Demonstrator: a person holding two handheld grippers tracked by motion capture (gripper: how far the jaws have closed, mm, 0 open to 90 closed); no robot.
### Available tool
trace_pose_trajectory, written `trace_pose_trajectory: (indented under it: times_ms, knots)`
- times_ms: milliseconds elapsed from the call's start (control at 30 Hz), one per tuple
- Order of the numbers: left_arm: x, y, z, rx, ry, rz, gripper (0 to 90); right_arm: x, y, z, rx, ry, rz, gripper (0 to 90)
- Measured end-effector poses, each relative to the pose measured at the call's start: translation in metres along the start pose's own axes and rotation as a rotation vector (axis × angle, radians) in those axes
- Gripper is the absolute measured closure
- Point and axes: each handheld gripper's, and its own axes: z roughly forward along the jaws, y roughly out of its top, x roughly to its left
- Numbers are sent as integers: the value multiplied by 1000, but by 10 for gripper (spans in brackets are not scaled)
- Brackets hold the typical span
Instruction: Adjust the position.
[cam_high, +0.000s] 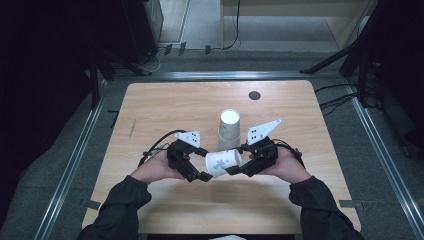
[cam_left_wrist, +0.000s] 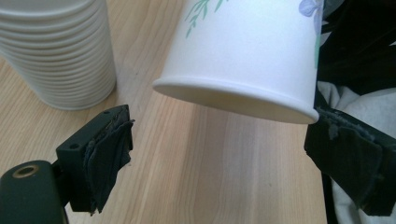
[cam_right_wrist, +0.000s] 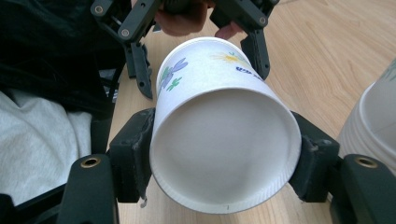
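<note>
Cup (cam_right_wrist: 224, 149), smooth floral paper, lies clamped in the right gripper (cam_right_wrist: 224, 156); left gripper (cam_left_wrist: 219, 154) gapes beside the ribbed stack (cam_left_wrist: 56, 51), whose top shows from above.

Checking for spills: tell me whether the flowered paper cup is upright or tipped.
Tipped: the flowered paper cup lies sideways above the table, clamped near its base by the right gripper; the left gripper is open at its rim.

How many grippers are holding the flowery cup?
1. The right gripper is clamped on the flowery cup near its base, holding it sideways above the table. The left gripper is open at the cup's rim, not pressing it.
</note>
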Motion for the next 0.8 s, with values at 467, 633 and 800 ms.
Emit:
trace_pose_trajectory:
  times_ms: [467,633,800]
  knots:
    - [-3,4,13,-70,-68,5,81,2,5,0,-30,35,7,342]
    - [-4,4,13,-101,-89,3,133,3,6,3,-33,52,7,342]
    - [-4,4,12,-109,-93,10,202,3,6,6,-26,57,8,342]
